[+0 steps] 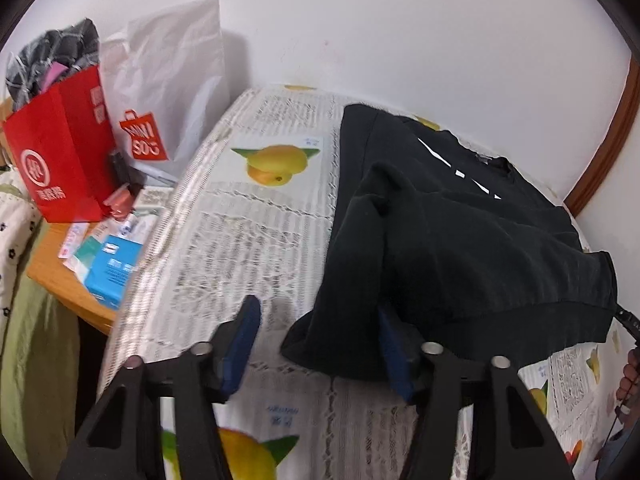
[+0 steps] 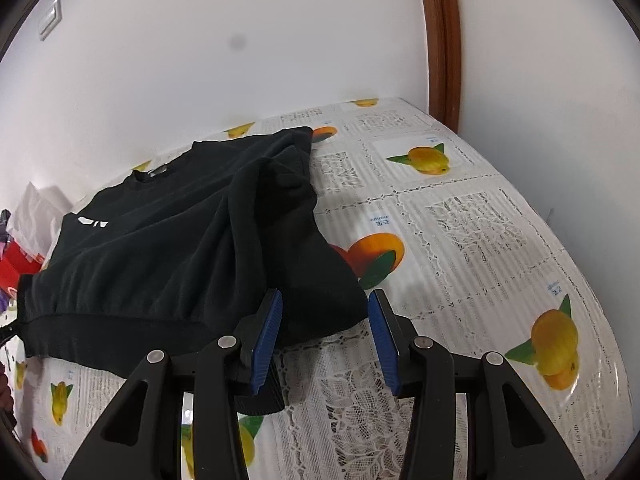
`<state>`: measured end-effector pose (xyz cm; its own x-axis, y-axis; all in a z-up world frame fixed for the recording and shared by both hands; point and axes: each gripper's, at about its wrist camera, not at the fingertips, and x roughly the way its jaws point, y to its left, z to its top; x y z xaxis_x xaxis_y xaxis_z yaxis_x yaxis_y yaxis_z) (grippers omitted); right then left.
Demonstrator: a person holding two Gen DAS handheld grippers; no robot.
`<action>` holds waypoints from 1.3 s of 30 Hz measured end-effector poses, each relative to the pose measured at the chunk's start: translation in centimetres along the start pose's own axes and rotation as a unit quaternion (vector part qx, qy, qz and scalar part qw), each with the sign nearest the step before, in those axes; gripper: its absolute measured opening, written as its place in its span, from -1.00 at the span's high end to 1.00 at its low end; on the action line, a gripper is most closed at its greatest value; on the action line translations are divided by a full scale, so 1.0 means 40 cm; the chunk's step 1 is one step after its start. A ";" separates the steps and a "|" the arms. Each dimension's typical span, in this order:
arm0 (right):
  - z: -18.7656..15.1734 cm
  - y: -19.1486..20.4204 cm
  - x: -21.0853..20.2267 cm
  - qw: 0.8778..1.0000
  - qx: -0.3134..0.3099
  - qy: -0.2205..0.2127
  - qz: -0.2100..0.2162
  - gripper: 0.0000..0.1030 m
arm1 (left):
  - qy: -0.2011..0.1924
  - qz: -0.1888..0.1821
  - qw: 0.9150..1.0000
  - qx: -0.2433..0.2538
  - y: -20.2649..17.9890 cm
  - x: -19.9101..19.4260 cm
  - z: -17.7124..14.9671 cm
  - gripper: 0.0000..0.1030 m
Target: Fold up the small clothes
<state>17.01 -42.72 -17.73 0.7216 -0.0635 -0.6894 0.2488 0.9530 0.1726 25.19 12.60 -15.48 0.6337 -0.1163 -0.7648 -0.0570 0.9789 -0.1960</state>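
Note:
A black sweatshirt (image 1: 460,240) lies on the fruit-print tablecloth (image 1: 248,240), its sleeves folded in over the body and its white print near the collar. My left gripper (image 1: 318,306) is open at the garment's near left corner. That corner's fabric lies between the blue pads (image 1: 244,340) and drapes over the right one, while the left pad stands clear of it. In the right wrist view the sweatshirt (image 2: 160,248) fills the left half. My right gripper (image 2: 325,294) is open around the folded sleeve end (image 2: 320,280), which rests loosely between the pads (image 2: 266,340).
A wooden side table (image 1: 60,292) at the left carries a red paper bag (image 1: 60,152), a white shopping bag (image 1: 172,80) and several small boxes (image 1: 112,268). The white wall is close behind. A brown door frame (image 2: 440,40) stands at the right. A person's hand (image 1: 630,376) shows at the edge.

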 end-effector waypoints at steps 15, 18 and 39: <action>0.045 -0.028 0.095 0.997 0.023 0.035 0.057 0.72 | 0.011 0.000 1.000 0.013 -0.045 0.005 -0.015 0.68; 0.032 -0.009 0.061 0.999 -0.014 0.026 0.041 0.79 | 0.011 0.008 1.000 0.020 -0.055 -0.018 -0.029 0.70; -0.174 -0.101 -0.157 1.000 -0.025 0.016 0.000 0.80 | 0.024 0.005 0.999 0.028 -0.102 -0.228 -0.291 0.70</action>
<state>6.98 -44.13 -18.99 0.7010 -0.0551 -0.7110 0.2157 0.9667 0.1377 10.68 7.71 -14.85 0.5947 -0.1122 -0.7961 -0.0190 0.9880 -0.1534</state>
